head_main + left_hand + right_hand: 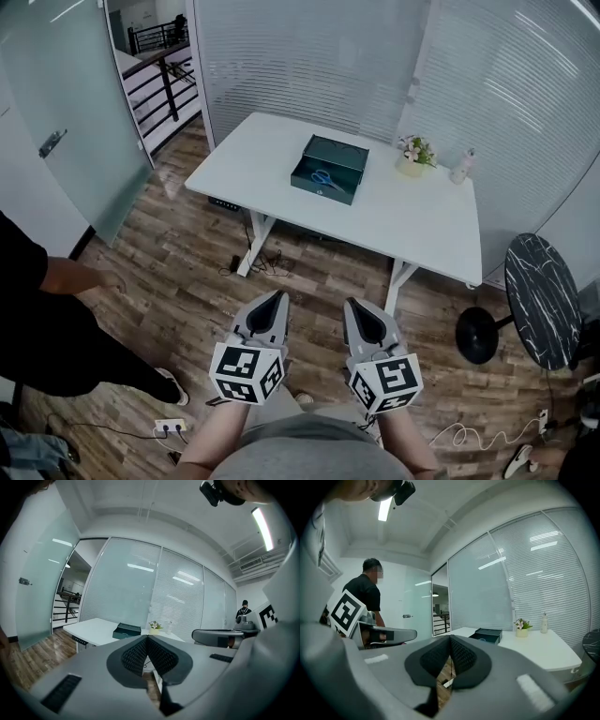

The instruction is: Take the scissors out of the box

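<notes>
- A glass-walled office with a wood floor; a white table (272,164) stands at 12 o'clock, well apart from the person.
- The scissors (323,178) lie flat inside the open dark box (339,152) on that table.
- A flower pot (415,155) and a bottle (461,167) stand at 3 o'clock of the box.
- The left gripper (276,298) and right gripper (355,307), at 6 o'clock, are both closed on nothing.
- Risks: reaching in with closed jaws would shove the scissors; catching a wall could slide the box; a wide swing could topple the pot.
- No readable writing; only square markers on the grippers' cubes.

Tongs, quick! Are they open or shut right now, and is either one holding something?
Left tongs: shut, holding nothing.
Right tongs: shut, holding nothing.
</notes>
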The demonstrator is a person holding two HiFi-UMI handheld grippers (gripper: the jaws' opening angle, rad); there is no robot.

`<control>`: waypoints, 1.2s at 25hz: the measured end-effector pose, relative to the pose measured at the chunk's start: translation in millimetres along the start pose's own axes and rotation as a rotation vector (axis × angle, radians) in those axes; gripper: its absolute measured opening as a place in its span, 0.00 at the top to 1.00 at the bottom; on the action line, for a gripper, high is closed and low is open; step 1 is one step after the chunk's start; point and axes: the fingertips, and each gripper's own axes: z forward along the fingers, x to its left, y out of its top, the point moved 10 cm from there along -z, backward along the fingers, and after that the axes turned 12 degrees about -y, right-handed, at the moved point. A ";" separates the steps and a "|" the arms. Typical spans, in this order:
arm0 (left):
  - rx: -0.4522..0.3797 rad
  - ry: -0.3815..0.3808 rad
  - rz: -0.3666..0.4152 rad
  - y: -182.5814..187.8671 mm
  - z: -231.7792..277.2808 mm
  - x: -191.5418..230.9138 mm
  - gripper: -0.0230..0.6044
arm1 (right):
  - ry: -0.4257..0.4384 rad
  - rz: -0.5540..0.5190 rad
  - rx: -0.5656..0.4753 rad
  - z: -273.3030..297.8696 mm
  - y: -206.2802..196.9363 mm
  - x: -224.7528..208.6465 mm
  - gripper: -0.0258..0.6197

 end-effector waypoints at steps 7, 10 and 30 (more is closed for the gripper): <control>0.010 0.016 -0.011 -2.2 11.5 -3.9 0.96 | 0.012 0.013 0.009 7.3 -0.8 -14.1 0.95; 0.016 0.022 -0.014 -1.8 18.9 0.2 0.96 | 0.014 0.015 0.015 15.5 -1.3 -18.7 0.95; 0.017 0.025 -0.043 31.0 179.2 134.4 0.96 | 0.012 -0.024 0.014 218.1 15.3 -77.7 0.95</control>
